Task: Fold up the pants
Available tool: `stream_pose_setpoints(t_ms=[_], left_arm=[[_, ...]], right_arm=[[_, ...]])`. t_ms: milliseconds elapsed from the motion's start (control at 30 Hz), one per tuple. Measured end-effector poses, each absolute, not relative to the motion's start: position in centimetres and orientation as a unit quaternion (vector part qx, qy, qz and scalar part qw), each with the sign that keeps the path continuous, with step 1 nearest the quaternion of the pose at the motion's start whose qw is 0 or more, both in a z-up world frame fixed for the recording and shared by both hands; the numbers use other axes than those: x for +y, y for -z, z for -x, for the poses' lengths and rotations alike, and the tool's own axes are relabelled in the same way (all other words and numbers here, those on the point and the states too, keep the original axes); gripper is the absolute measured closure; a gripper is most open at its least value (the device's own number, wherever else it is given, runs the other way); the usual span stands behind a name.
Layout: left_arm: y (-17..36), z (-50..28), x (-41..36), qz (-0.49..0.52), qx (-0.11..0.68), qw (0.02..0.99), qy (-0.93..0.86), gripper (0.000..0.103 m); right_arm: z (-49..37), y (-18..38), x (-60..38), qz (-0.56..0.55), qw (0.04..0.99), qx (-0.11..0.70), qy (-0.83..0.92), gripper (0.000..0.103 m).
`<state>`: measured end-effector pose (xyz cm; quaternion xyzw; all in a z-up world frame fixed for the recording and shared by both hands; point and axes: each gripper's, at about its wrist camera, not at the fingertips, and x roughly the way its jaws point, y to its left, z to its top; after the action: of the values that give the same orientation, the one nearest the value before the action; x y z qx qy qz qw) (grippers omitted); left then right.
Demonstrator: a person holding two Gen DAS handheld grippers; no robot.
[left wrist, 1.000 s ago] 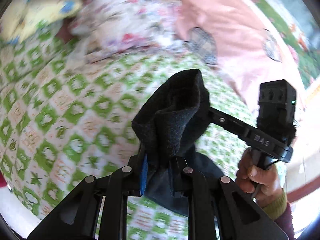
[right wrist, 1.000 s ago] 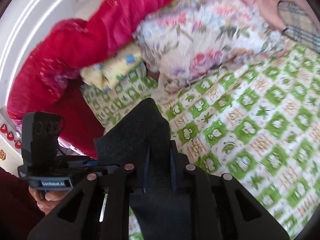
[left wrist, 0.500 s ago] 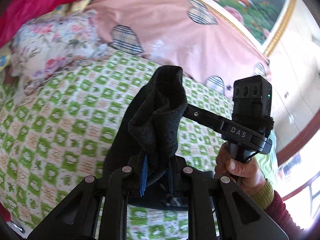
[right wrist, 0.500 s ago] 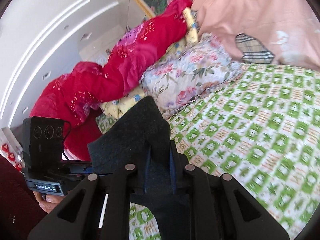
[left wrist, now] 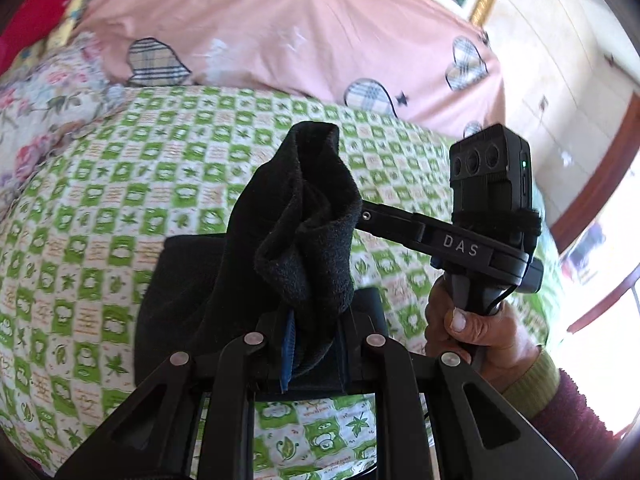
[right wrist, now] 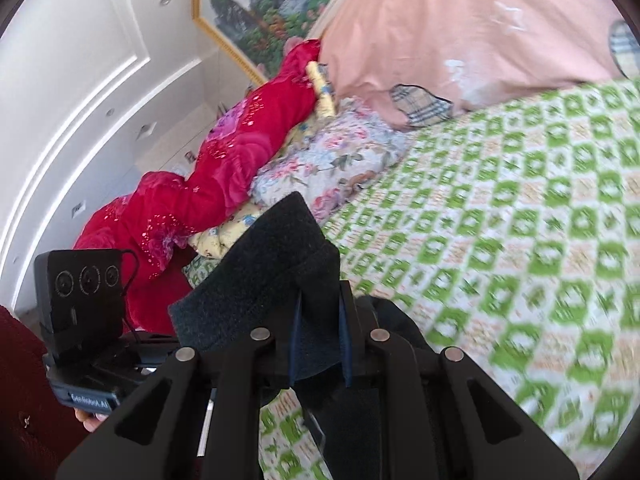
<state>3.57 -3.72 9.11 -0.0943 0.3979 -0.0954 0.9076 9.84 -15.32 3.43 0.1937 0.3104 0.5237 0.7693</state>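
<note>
The black fleece pants [left wrist: 304, 216] hang lifted above the green-checked bedspread [left wrist: 120, 184], part of them draped down onto it. My left gripper [left wrist: 314, 350] is shut on a bunched edge of the pants. My right gripper [right wrist: 320, 344] is shut on another edge of the pants [right wrist: 276, 264], held up over the bed. The right gripper's body [left wrist: 488, 204] shows at the right of the left wrist view, the left gripper's body [right wrist: 84, 300] at the left of the right wrist view. The two grippers are side by side, the cloth spanning between them.
A pink quilt with plaid hearts [left wrist: 280, 28] lies at the bed's far side. A floral pillow [right wrist: 332, 160] and a red blanket [right wrist: 224, 168] are heaped at the head. A framed painting [right wrist: 264, 4] hangs on the wall.
Both grippers have risen and tilted up with the pants in them; the views now show more of the pink quilt and the wall. The pants hang longer below.
</note>
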Motion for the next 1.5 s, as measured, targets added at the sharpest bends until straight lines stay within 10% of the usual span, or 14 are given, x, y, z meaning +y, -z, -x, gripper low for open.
stream_pose_setpoints(t_ms=[600,800,1500], left_arm=[[-1.5,-5.2,-9.5,0.02,0.46,0.876,0.144,0.077],[-2.2,-4.2,-9.3,0.032,0.458,0.87,0.182,0.054],[-5.0,-3.4,0.0,0.112,0.436,0.889,0.088,0.044]], right_arm=[[-7.3,3.4,-23.4,-0.254,0.809,0.367,-0.383,0.08],[-4.9,2.9,-26.7,-0.305,0.827,0.331,-0.337,0.022],[-1.6,-3.9,-21.5,-0.237,0.881,0.326,-0.248,0.006]])
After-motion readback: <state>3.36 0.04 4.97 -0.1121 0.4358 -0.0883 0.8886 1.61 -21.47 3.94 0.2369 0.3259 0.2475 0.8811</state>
